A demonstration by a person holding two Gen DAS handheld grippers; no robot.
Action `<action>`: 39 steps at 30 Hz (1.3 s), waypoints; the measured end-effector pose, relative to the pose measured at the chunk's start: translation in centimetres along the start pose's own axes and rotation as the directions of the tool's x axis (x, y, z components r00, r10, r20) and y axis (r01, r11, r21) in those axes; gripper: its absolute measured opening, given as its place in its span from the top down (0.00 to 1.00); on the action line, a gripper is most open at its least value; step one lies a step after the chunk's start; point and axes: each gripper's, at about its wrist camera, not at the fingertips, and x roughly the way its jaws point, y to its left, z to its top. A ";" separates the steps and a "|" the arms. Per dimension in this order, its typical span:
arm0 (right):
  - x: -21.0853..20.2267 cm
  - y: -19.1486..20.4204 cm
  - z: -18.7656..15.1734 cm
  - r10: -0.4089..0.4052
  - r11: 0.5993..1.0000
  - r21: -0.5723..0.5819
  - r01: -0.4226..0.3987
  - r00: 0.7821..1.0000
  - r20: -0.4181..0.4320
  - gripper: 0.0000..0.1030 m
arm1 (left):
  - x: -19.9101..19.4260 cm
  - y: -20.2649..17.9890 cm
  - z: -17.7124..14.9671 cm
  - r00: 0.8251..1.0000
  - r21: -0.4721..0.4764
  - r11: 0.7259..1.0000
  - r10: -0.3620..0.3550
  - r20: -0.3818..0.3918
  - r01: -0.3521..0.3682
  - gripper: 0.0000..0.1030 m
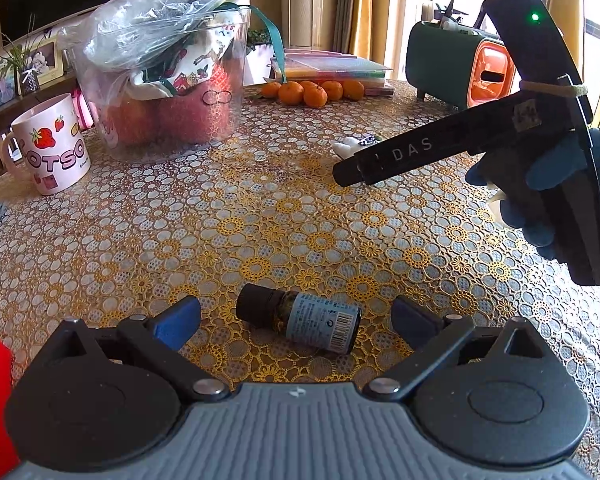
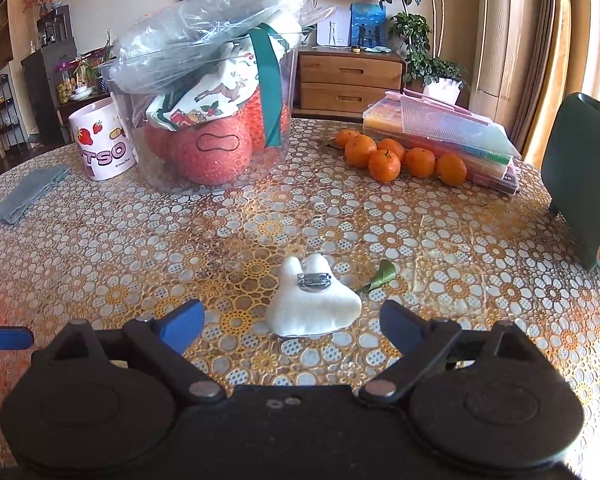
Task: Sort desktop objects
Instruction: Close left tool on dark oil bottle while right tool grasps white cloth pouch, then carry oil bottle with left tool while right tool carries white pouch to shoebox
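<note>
A small dark bottle (image 1: 300,320) with a black cap and a blue label lies on its side on the patterned tablecloth, between the spread blue pads of my left gripper (image 1: 296,322), which is open and does not touch it. My right gripper (image 2: 292,324) is open around a white plush toy (image 2: 314,306) with a metal clip on it, pads apart from it. In the left wrist view the right gripper shows as a black body (image 1: 440,148) held by a gloved hand, above the toy (image 1: 346,147).
A clear tub (image 2: 204,120) with red fruit, cloth and a plastic bag stands at the back, a pink strawberry mug (image 2: 100,140) left of it. Several oranges (image 2: 384,156), stacked plastic boxes (image 2: 444,136), a green box (image 2: 580,176), a grey cloth (image 2: 24,196), a green leaf (image 2: 380,276).
</note>
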 end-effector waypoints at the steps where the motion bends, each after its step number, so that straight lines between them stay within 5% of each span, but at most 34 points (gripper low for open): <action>1: 0.1 0.0 0.0 0.001 1.000 0.000 -0.001 1.000 -0.003 0.11 | 0.0 0.0 0.0 1.000 0.002 1.000 0.001 0.001 -0.001 0.01; 12: 1.1 -0.1 -0.2 -0.010 1.000 0.004 0.010 1.000 -0.021 0.27 | 0.1 0.0 -0.1 1.000 0.004 1.000 0.007 0.020 -0.007 0.14; 19: 1.1 -0.1 -0.2 -0.023 1.000 0.002 0.024 1.000 -0.016 0.36 | -0.2 -0.2 0.0 1.000 0.005 1.000 0.011 0.027 -0.011 0.39; 23: 0.9 -0.2 -0.2 -0.030 1.000 0.003 0.030 0.999 -0.013 0.48 | -0.2 -0.2 0.0 1.000 -0.004 1.000 0.016 0.019 -0.016 0.39; 39: -3.2 1.6 -1.9 0.003 1.000 -0.022 -0.003 1.000 -0.009 0.52 | -2.3 -0.1 -0.3 0.999 -0.082 0.996 0.033 -0.021 -0.034 0.39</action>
